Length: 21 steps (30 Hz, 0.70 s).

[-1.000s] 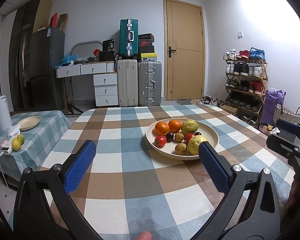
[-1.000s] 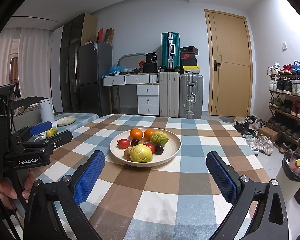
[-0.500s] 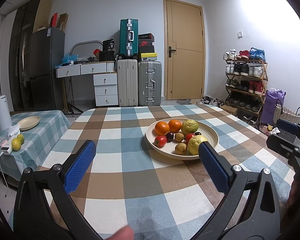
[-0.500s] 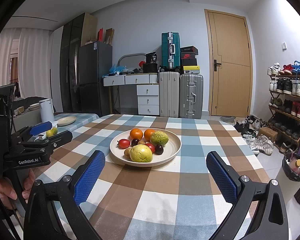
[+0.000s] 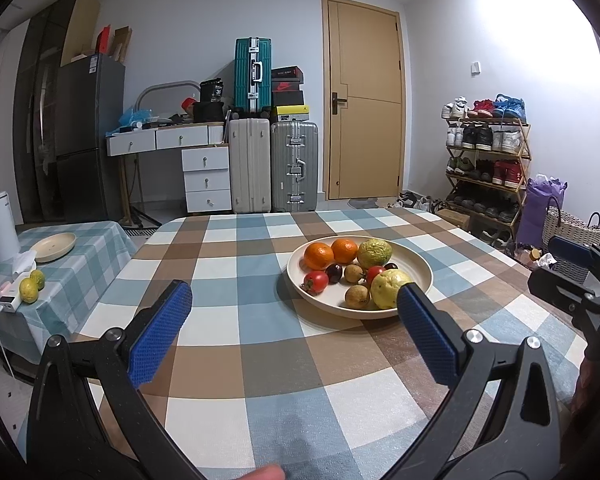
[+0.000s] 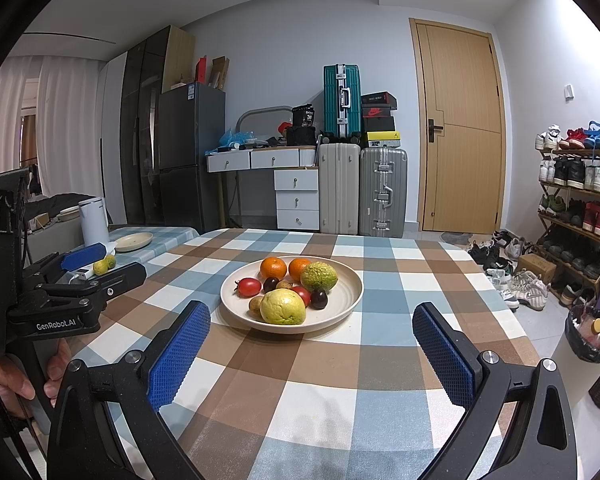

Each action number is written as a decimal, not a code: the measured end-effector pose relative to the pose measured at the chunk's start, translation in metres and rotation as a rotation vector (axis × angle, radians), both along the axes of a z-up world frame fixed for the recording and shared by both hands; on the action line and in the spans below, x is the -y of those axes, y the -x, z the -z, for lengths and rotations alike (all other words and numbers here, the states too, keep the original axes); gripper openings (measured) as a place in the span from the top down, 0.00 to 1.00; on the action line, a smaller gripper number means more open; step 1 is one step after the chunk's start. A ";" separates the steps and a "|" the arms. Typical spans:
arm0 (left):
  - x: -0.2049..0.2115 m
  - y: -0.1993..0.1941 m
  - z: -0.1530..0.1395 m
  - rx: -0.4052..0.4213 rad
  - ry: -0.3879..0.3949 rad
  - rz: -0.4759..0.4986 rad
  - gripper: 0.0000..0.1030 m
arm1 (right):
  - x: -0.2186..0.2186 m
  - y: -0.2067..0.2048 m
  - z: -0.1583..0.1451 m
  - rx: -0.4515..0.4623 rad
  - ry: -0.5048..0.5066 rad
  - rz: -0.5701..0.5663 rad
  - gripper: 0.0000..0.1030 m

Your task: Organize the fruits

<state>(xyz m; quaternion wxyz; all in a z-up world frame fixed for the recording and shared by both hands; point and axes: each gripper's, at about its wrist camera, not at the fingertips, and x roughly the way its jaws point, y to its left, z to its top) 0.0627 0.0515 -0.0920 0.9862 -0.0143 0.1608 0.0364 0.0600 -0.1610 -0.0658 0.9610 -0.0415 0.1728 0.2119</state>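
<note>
Nothing is seen shifted since a second ago: left gripper (image 5: 294, 312) and right gripper (image 6: 312, 340) are held spread, empty, short of the plate (image 6: 350, 280), where the fruits (image 6: 288, 286) lie heaped together.

Left hand-held gripper (image 5: 294, 306) jaws wide apart, right hand-held gripper (image 6: 312, 328) likewise, both level, side by side

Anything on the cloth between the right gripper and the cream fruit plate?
Nothing: in the right wrist view, only bare checked tablecloth lies between the open right gripper and the cream round fruit plate.
</note>
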 end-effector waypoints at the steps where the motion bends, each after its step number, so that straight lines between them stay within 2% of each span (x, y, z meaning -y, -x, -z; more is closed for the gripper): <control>1: 0.001 -0.001 0.001 0.000 0.000 0.001 0.00 | -0.001 0.000 0.000 0.000 0.000 0.000 0.00; 21: 0.001 -0.001 0.001 0.000 0.000 0.005 0.00 | 0.000 0.000 0.000 0.000 0.000 0.000 0.00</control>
